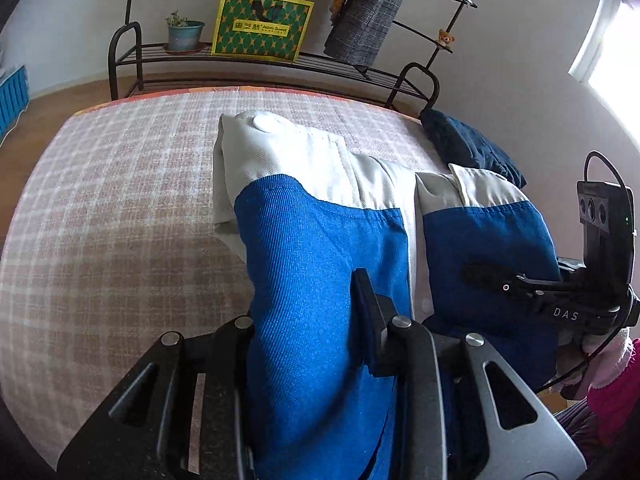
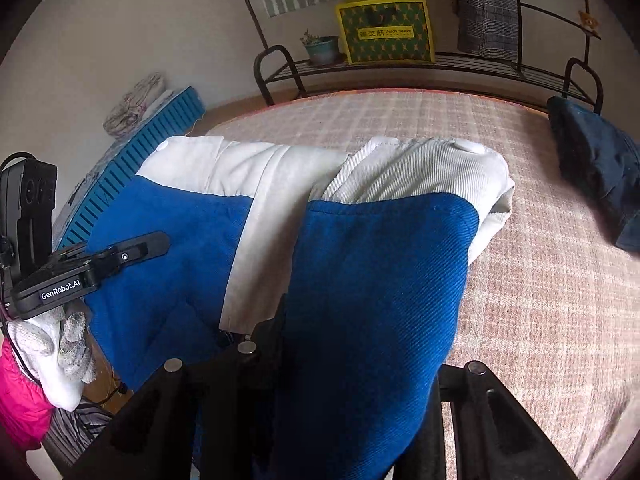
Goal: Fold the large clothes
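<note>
Above bed [image 1: 120, 184], both hands down-tilted.

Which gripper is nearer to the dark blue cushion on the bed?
Right. The right gripper holds cloth on the side of the dark blue cushion; the left gripper is farther away.

This is a home, most likely a bedroom. A bed [image 1: 120, 184] covered in a pink-and-white checked sheet fills the middle of both views. Behind it, along the pale wall at the top of the frame, a black metal rack [image 1: 256, 62] carries a potted plant [image 1: 185, 34], a green-and-yellow gift bag [image 1: 260, 26] and, at the upper right, a small teddy bear [image 1: 446, 38]. A grey checked garment [image 1: 370, 12] hangs from the rack. Daylight comes from a window [image 1: 612, 52] at the right edge, and wooden flooring shows at the left.
</note>
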### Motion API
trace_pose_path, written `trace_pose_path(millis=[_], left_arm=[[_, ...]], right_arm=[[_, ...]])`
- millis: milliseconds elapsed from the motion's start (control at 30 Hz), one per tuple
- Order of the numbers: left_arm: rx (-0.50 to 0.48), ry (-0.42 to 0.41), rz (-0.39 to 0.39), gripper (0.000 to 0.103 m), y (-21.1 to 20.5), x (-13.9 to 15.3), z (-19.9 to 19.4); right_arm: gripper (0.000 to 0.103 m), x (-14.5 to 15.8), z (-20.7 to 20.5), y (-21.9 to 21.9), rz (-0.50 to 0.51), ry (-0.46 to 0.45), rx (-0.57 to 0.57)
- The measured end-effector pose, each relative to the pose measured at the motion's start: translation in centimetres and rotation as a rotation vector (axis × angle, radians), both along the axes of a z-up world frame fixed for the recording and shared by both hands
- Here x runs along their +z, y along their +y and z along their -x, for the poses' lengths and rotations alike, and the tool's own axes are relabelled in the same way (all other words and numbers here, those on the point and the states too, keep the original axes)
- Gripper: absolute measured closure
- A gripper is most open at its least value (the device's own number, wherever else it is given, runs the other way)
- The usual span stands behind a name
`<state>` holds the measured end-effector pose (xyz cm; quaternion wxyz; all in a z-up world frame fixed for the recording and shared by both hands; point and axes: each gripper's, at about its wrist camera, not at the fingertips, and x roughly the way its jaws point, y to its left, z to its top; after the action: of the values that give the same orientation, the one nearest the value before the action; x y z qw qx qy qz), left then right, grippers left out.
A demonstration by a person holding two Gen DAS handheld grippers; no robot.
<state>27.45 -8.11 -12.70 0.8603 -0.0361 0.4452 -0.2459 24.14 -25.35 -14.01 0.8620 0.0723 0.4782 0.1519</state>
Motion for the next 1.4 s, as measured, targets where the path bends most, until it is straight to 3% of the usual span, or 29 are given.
trace_pose_path(millis=[233,667,1067,1400], left_arm=[[-0.05,-0.074,-0.013,0.075,-2.8,1.8,1.9],[-0.109,-0.111,0.015,0.075,-6.8,3.3,2.5],[-0.16,-0.133,0.046,0.075,-13.3,3.7,0.8],[-0.214,-0.182,0.056,0.076,-21.2,4.9,-1.4]], right_arm=[[0.073,1.6,3.8,-2.5,0.053,-0.035,-0.045],[0.073,4.0,6.6,-5.3,0.152,-0.082,-0.099],[0.074,6.5,6.3,-10.0,0.264,-0.129,-0.146],[0.074,8.6,5.7,-15.4,0.339,-0.189,-0.181]])
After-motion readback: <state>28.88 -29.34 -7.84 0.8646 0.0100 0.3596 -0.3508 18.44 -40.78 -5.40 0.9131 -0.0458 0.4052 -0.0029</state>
